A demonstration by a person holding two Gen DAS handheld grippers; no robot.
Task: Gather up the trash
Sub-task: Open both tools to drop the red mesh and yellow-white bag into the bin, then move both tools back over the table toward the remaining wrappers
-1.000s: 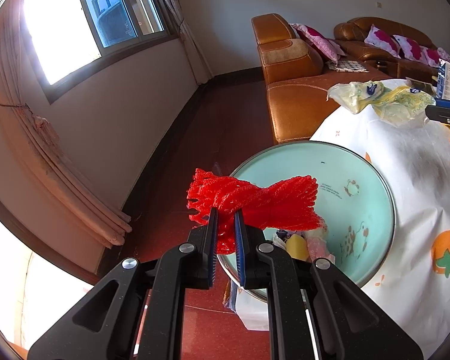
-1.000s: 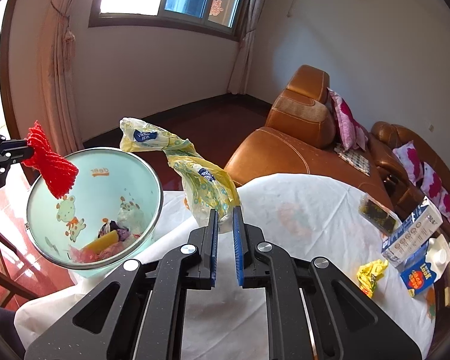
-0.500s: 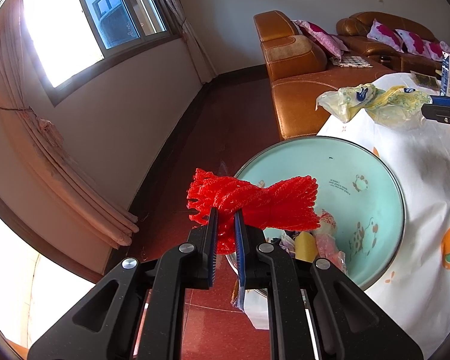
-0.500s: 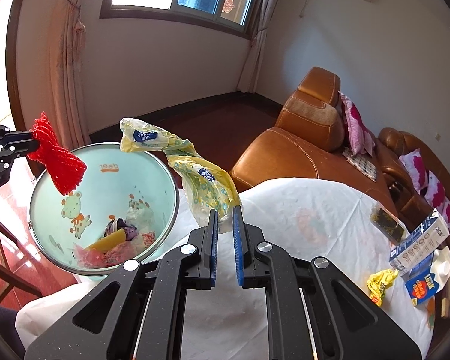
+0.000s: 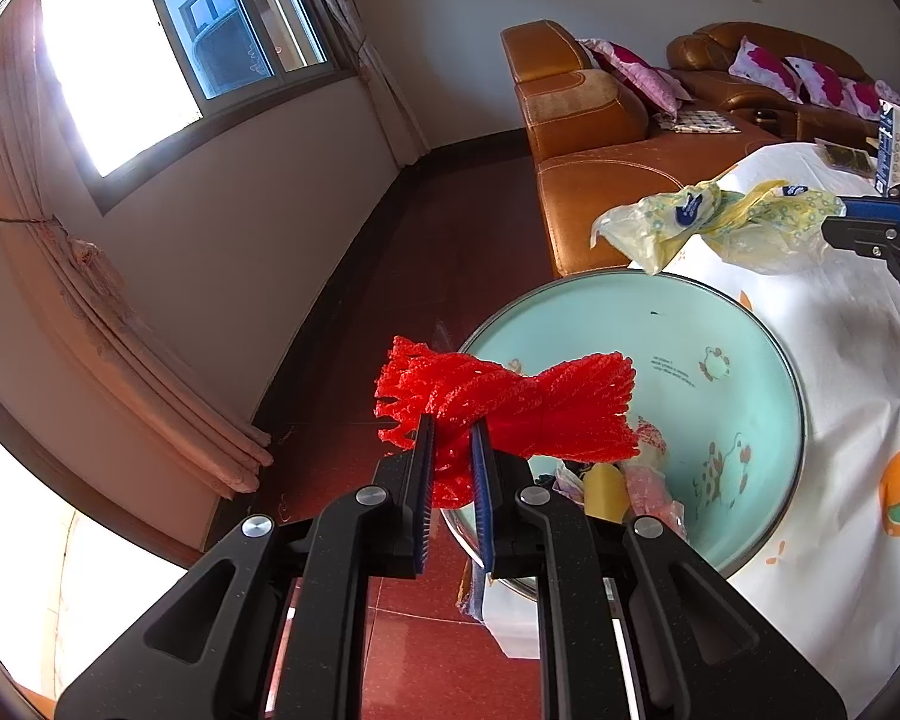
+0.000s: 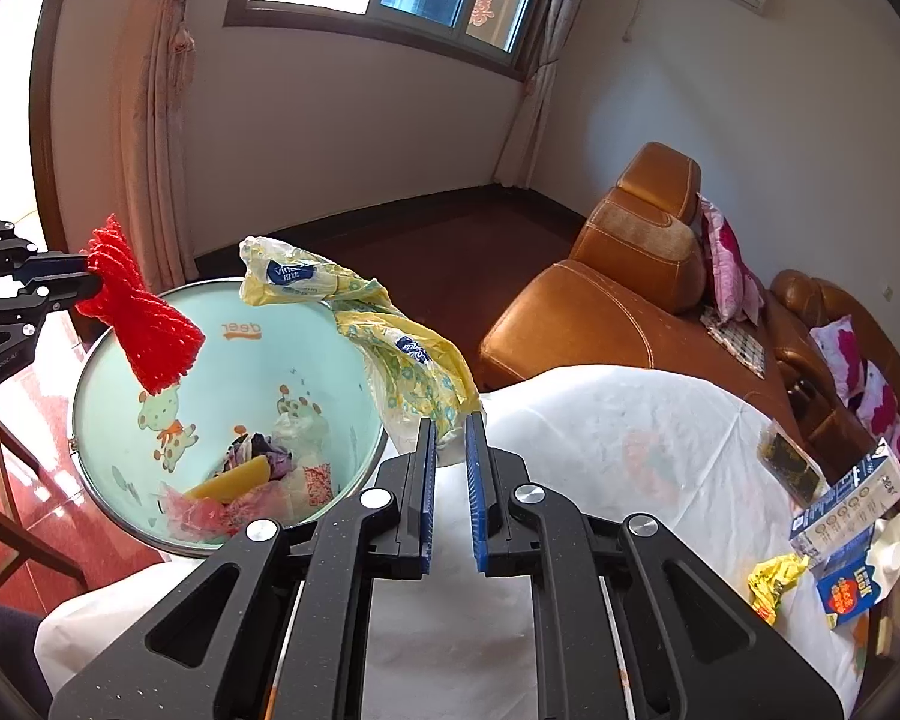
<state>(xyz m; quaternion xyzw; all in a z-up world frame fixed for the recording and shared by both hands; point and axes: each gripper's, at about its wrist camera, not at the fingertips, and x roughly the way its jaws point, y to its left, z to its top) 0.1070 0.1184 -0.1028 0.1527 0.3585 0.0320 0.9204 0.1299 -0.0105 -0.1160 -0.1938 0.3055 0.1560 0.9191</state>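
Observation:
A red foam net (image 5: pixel 510 402) hangs over the near rim of a pale green bin (image 5: pixel 720 372) that holds several scraps. My left gripper (image 5: pixel 452 420) has its pads on the net's left end and its jaws are opening; the net still sits pinched between them. In the right wrist view the same net (image 6: pixel 144 324) hangs from the left gripper (image 6: pixel 60 282) above the bin (image 6: pixel 240 372). My right gripper (image 6: pixel 450 417) is shut on the lower end of a crumpled yellow plastic bag (image 6: pixel 390 348), which reaches over the bin's right rim.
The bin stands beside a table in a white cloth (image 6: pixel 600 420). At the table's far right lie a blue-white carton (image 6: pixel 846 504), a blue milk carton (image 6: pixel 852 588) and a yellow wrapper (image 6: pixel 774 582). A brown leather sofa (image 6: pixel 600 312) stands behind; red floor lies left.
My right gripper has carried the yellow bag closer to the bin, so its tip now overhangs the rim. The left gripper and the red net have stayed where they were.

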